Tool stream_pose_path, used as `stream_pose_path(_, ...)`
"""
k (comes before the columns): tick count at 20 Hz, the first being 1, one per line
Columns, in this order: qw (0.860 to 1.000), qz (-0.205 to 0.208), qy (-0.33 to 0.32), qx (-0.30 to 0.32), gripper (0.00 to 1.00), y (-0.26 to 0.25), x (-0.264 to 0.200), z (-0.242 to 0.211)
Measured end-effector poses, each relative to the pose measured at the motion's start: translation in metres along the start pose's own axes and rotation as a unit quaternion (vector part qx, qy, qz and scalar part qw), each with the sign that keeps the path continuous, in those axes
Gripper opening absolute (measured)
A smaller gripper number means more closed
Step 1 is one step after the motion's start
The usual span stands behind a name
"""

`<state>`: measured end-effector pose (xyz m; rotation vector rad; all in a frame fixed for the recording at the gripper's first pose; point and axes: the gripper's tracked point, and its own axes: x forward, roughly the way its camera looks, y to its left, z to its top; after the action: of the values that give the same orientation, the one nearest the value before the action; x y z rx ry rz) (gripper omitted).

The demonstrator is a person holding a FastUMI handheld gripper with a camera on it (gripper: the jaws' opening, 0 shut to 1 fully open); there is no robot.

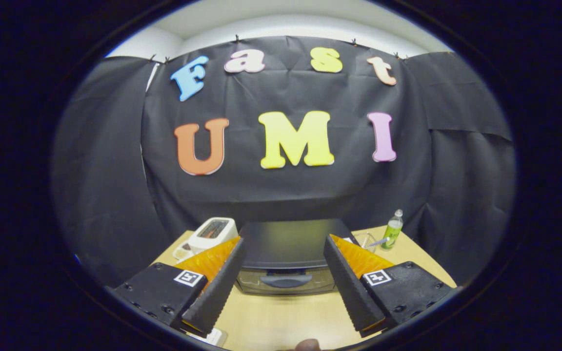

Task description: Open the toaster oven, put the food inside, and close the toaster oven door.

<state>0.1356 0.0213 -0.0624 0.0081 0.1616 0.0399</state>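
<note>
1. Nearest the camera, the gripper (284,253) holds its two fingers spread wide, with nothing between them but bare tabletop.
2. Just ahead of the fingers, the black toaster oven (287,256) sits on the light wooden table (281,317), its door closed and its handle (286,280) facing the gripper.
3. Left of the oven stands a white pop-up toaster (212,233).
4. Right of it are a clear glass (365,240) and a green bottle (392,231).
5. Black cloth (115,170) walls the booth behind the table.

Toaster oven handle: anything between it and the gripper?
Nothing: gripper view shows bare table between the open gripper and the closed toaster oven handle.
</note>
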Motion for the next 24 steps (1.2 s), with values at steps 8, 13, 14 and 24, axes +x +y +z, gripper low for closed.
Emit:
stream_pose_path(8, 0.998, 0.011, -0.067, 0.006, 1.0, 0.01, -0.086, 0.079)
stream_pose_path(13, 0.997, 0.01, -0.073, 0.009, 1.0, 0.015, -0.124, 0.081)
stream_pose_path(14, 0.997, 0.008, -0.073, 0.007, 1.0, 0.015, -0.13, 0.079)
stream_pose_path(24, 0.998, 0.0, -0.051, 0.02, 1.0, 0.004, -0.147, 0.053)
